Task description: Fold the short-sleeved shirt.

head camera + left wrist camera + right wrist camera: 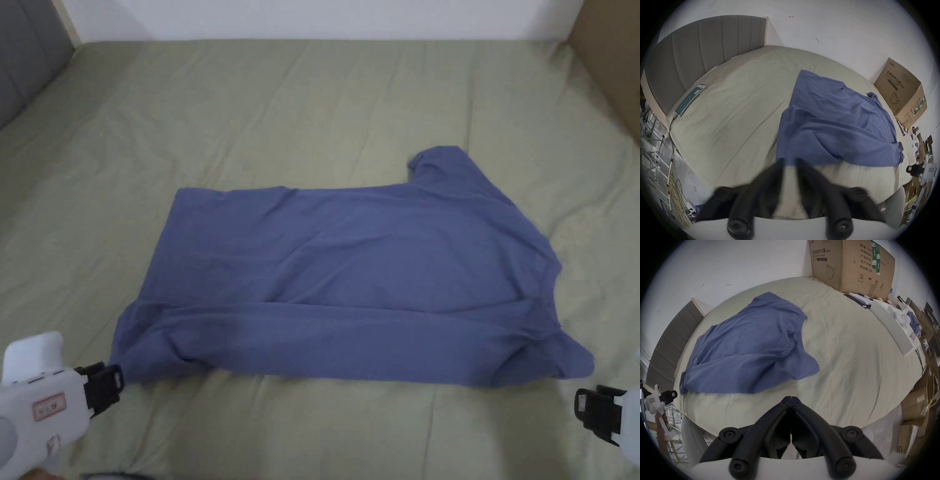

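Note:
A blue short-sleeved shirt [375,269] lies spread on the green bed sheet [312,100], hem to the left and collar to the right. Its near long edge is folded over into a band. One sleeve [440,164] points to the far side. Another flap of the shirt [572,362] sticks out at the near right corner. My left gripper [114,382] is at the shirt's near left hem corner; in the left gripper view [790,162] its blurred jaws stand apart with sheet showing between them. My right gripper [587,409] hovers just below the shirt's near right corner, jaws shut and empty [791,397].
A cardboard box [903,91] stands on the bed's right side by the wall. A phone [690,99] with a cable lies near the grey headboard [25,56] at the left. Boxes and clutter [916,402] crowd the floor beside the bed.

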{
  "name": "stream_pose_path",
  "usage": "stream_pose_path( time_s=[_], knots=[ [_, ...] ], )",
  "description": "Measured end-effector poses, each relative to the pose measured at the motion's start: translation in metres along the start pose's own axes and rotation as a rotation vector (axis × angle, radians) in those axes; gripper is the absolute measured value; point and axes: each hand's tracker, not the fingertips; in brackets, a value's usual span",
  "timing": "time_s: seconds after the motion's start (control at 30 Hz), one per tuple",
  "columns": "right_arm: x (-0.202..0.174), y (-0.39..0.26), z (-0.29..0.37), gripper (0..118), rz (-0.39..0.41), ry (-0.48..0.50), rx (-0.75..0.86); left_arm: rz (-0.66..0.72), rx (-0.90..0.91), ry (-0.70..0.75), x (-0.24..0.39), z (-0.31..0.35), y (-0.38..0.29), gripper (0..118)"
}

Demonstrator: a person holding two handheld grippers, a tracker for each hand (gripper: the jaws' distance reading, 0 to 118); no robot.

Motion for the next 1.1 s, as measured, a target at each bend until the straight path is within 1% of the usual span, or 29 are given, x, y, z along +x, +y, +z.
stream_pose_path(
  time_s=[0.03, 0.07, 0.1, 0.17, 0.2, 0.23, 0.27, 0.3, 0.33, 0.37, 0.4, 0.43, 0.47, 0.5, 0.57, 0.6, 0.63, 0.67, 0.7, 0.73, 0.77, 0.8, 0.83, 0.87, 0.9, 0.93, 0.97, 1.0, 1.1],
  knots=[
    [0.0, -0.002, 0.0, 0, -0.008, 0.003, -0.004, 0.006, -0.002, 0.008, 0.003, -0.01, 0.006, 57],
    [0.001, 0.0, -0.001, 0, -0.016, 0.006, -0.007, 0.013, -0.021, 0.032, 0.003, -0.021, 0.009, 82],
    [0.001, -0.001, -0.001, 0, -0.026, 0.005, -0.008, 0.012, -0.036, 0.032, 0.003, -0.031, 0.011, 89],
    [0.001, -0.002, -0.001, 0, -0.038, 0.01, -0.012, 0.017, -0.082, 0.018, 0.007, -0.048, 0.012, 86],
    [0.002, -0.001, -0.002, 0, -0.044, 0.009, -0.013, 0.005, -0.118, 0.027, 0.01, -0.057, 0.011, 81],
    [0.002, -0.001, -0.003, 0, -0.049, 0.008, -0.016, -0.036, -0.125, 0.085, 0.014, -0.062, 0.008, 74],
    [0.002, -0.002, -0.004, 0, -0.051, 0.008, -0.02, -0.107, -0.102, 0.124, 0.019, -0.061, 0.007, 65],
    [0.002, -0.001, -0.005, 2, -0.054, 0.007, -0.021, -0.115, -0.08, 0.132, 0.025, -0.051, 0.009, 31],
    [0.004, 0.001, -0.007, 17, -0.058, -0.001, -0.023, -0.119, -0.025, 0.125, 0.029, -0.04, 0.011, 4],
    [0.004, 0.003, -0.009, 41, -0.057, -0.008, -0.022, -0.114, 0.015, 0.085, 0.029, -0.036, 0.013, 4],
    [0.005, 0.006, -0.013, 80, -0.052, -0.013, -0.023, -0.085, 0.015, 0.092, 0.03, -0.034, 0.017, 4],
    [0.006, 0.01, -0.019, 98, -0.047, -0.017, -0.026, -0.064, -0.03, 0.053, 0.029, -0.031, 0.02, 4],
    [0.007, 0.015, -0.026, 103, -0.044, -0.019, -0.035, -0.059, -0.037, 0.06, 0.03, -0.034, 0.021, 4],
    [0.008, 0.02, -0.032, 101, -0.046, -0.025, -0.039, -0.061, -0.031, 0.072, 0.03, -0.035, 0.021, 4],
    [0.008, 0.032, -0.047, 101, -0.048, -0.037, -0.05, -0.076, -0.054, 0.074, 0.029, -0.038, 0.023, 4],
    [0.009, 0.039, -0.054, 97, -0.048, -0.039, -0.055, -0.085, -0.054, 0.077, 0.03, -0.037, 0.023, 4],
    [0.008, 0.044, -0.061, 86, -0.042, -0.041, -0.06, -0.097, -0.053, 0.078, 0.032, -0.036, 0.022, 4],
    [0.006, 0.05, -0.068, 66, -0.038, -0.04, -0.068, -0.108, -0.055, 0.079, 0.032, -0.035, 0.023, 4],
    [0.002, 0.053, -0.073, 44, -0.031, -0.031, -0.078, -0.112, -0.058, 0.079, 0.031, -0.034, 0.023, 4],
    [-0.001, 0.055, -0.08, 44, -0.005, -0.007, -0.092, -0.112, -0.06, 0.077, 0.031, -0.034, 0.023, 4],
    [-0.007, 0.055, -0.09, 42, 0.026, 0.006, -0.143, -0.11, -0.061, 0.074, 0.03, -0.034, 0.024, 4],
    [-0.013, 0.055, -0.097, 41, 0.072, -0.058, -0.174, -0.105, -0.065, 0.071, 0.03, -0.034, 0.024, 4],
    [-0.019, 0.058, -0.096, 39, 0.087, -0.077, -0.156, -0.101, -0.072, 0.068, 0.027, -0.035, 0.025, 4],
    [-0.015, 0.061, -0.093, 33, 0.068, -0.066, -0.151, -0.099, -0.073, 0.067, 0.027, -0.035, 0.025, 4],
    [-0.014, 0.062, -0.086, 8, 0.044, -0.029, -0.125, -0.1, -0.073, 0.067, 0.027, -0.034, 0.025, 4],
    [-0.012, 0.062, -0.08, 8, 0.006, 0.036, -0.116, -0.107, -0.076, 0.065, 0.028, -0.033, 0.026, 4],
    [-0.009, 0.061, -0.076, 8, 0.014, 0.002, -0.122, -0.118, -0.077, 0.068, 0.021, -0.036, 0.029, 4],
    [-0.004, 0.06, -0.069, 8, 0.02, -0.005, -0.116, -0.123, -0.074, 0.065, 0.02, -0.032, 0.03, 4],
    [0.007, 0.055, -0.041, 8, -0.05, 0.074, -0.079, -0.127, -0.065, 0.039, 0.017, -0.015, 0.031, 4]
  ],
)
